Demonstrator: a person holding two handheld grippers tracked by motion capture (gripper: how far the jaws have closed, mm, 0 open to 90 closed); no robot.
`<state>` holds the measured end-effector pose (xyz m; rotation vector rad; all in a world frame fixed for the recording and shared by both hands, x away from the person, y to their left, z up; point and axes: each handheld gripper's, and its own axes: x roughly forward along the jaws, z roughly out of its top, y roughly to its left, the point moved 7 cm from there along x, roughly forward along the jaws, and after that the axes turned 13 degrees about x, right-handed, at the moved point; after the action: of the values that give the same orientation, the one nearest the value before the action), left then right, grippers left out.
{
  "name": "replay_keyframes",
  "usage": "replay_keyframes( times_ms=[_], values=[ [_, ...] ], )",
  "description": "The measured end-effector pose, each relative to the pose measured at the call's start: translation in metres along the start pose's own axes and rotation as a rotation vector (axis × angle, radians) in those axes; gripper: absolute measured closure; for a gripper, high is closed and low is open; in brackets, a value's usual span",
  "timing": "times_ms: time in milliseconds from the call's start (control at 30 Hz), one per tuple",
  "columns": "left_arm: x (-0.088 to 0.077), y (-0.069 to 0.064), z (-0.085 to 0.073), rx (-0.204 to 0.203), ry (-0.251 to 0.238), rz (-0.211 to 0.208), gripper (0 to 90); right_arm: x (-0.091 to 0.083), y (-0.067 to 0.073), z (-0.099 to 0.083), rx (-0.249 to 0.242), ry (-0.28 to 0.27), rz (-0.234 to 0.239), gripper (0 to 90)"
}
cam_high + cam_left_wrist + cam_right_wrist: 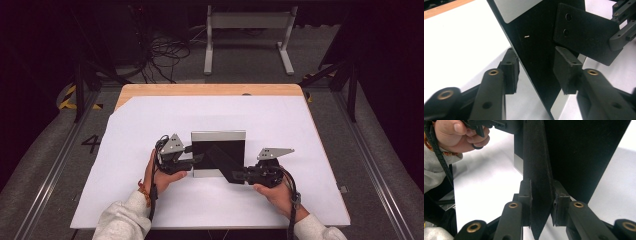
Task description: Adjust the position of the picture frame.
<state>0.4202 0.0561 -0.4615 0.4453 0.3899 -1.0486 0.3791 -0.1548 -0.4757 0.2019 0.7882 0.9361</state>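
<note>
A black square sheet [218,150] lies on a silver-grey plate [218,135] in the middle of the white paper. My left gripper [197,159] is at its left edge. Its jaws stand apart astride the black edge [534,50], one pad [510,72] on the paper side, the other [565,72] over the black surface. A black flap [222,162] with two holes [584,37] runs slantwise from the sheet's middle to the lower right. My right gripper [235,176] is shut on that flap [537,170], a pad pressed to each side.
White paper [150,200] covers most of the wooden table [200,90]. Behind the table, on the floor, stand a white metal frame [247,30] and loose cables [165,55]. Dark stands flank the table on both sides.
</note>
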Motion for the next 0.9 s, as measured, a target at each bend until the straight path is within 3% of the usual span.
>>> replay_keyframes(
  times_ms=[67, 200, 400, 633, 800, 900],
  values=[
    [0.0, -0.001, -0.001, 0.01, 0.004, -0.003, 53.3, 0.0, 0.0, 0.0, 0.001, 0.001, 0.002, 74.6],
    [0.005, -0.003, -0.009, 0.0, 0.013, -0.063, 50.3, 0.001, -0.001, 0.001, -0.008, 0.0, 0.001, 74.3],
    [0.012, -0.009, -0.016, 0.01, 0.048, -0.113, 48.7, 0.0, 0.001, 0.0, -0.023, -0.001, -0.004, 74.2],
    [0.017, -0.012, -0.022, 0.0, 0.066, -0.137, 48.5, 0.0, 0.001, 0.001, -0.025, -0.002, -0.002, 74.0],
    [0.02, -0.012, -0.025, 0.013, 0.09, -0.138, 53.7, 0.001, 0.0, 0.001, -0.03, -0.001, -0.004, 73.8],
    [0.02, -0.012, -0.025, 0.004, 0.08, -0.148, 55.9, 0.0, 0.0, 0.0, -0.032, -0.002, -0.007, 73.8]
  ],
)
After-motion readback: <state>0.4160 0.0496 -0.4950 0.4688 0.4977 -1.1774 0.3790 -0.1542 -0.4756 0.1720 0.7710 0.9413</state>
